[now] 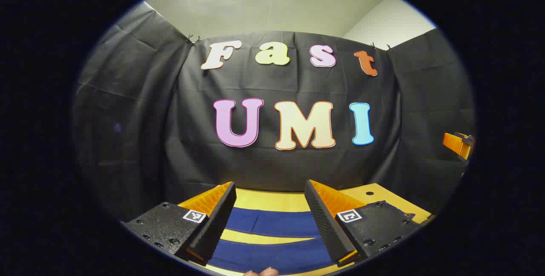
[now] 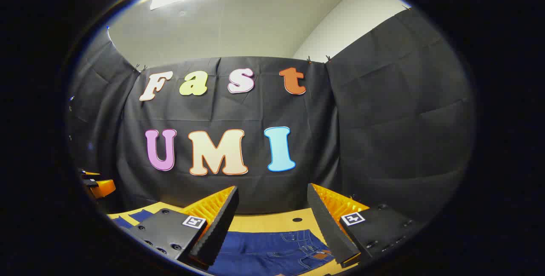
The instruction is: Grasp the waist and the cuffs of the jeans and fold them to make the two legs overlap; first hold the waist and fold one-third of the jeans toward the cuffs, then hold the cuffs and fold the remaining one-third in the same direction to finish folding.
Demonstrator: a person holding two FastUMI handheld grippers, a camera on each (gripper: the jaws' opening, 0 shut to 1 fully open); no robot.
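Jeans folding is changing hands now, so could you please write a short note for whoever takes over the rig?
Left gripper: open, holding nothing, above the two legs of the jeans, which lie side by side with a strip of table between them.
Right gripper: open, holding nothing, above the waist of the jeans.
Done: nothing; the jeans lie flat and unfolded.
Left: grasp waist and cuffs, overlap the legs, fold the waist third toward the cuffs, then fold the cuff third.

No readable text appeared; small square coded tags [image 1: 194, 216] sat on each hand-held gripper's fingers, bearing patterns, not words.
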